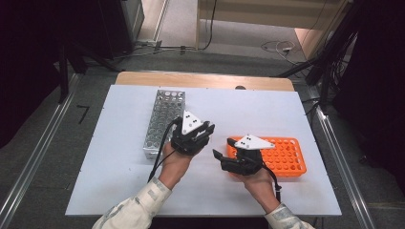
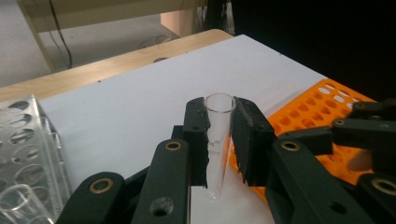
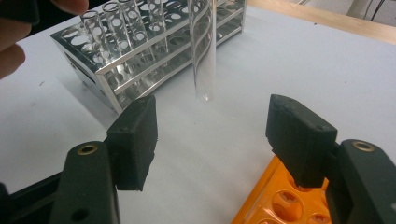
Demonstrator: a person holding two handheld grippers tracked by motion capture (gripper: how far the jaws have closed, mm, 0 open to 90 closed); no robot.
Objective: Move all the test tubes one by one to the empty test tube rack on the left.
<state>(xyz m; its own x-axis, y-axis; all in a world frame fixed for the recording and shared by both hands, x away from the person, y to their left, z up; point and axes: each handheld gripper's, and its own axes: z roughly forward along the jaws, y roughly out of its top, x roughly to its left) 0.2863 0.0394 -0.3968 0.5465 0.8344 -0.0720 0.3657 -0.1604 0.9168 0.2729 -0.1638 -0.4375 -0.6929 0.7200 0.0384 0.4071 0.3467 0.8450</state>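
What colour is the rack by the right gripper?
Orange rack; it shows best in the high view, beside the right gripper.

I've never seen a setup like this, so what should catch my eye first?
A clear glass tube held upright between the pads of the left gripper, above the white table. The right gripper hangs open beside an orange rack, and a metal rack with more tubes sits on the left.

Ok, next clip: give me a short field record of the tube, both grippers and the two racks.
tube: clear glass test tube, upright, above the table
left gripper: shut on the tube near its rim
right gripper: open, nothing between the pads
metal rack: left of the hands, some tubes in it
orange rack: under the right gripper, holes look empty
surface: white table
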